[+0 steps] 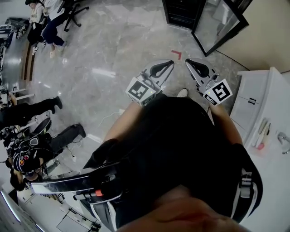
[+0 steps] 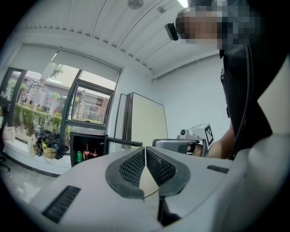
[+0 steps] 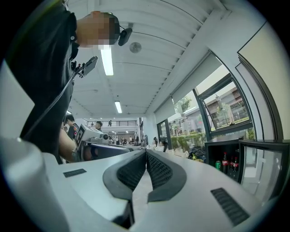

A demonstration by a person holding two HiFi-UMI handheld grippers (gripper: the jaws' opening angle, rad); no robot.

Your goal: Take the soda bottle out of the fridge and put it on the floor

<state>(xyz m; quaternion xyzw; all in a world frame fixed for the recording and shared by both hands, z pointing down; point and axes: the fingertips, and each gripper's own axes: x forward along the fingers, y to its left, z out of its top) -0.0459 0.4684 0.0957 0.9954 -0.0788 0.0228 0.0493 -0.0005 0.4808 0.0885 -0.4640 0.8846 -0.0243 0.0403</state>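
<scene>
While well short of the small black open-doored fridge [image 1: 180, 13], spread the touching, empty fingers [image 2: 131, 166] of left gripper [image 2: 145, 149] and right gripper [image 3: 146, 154], then aim for the dark red-labelled soda bottle [image 3: 225, 162] standing inside that fridge.

Left gripper [image 1: 162, 68] and right gripper [image 1: 195, 66] held level side by side, jaws closed, empty.

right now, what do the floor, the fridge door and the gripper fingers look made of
Floor: polished grey stone or tile, veined, with glare.
Fridge door: reflective glass pane in a black frame.
Fingers: dark grid-textured pads, probably rubber, on pale plastic.
</scene>
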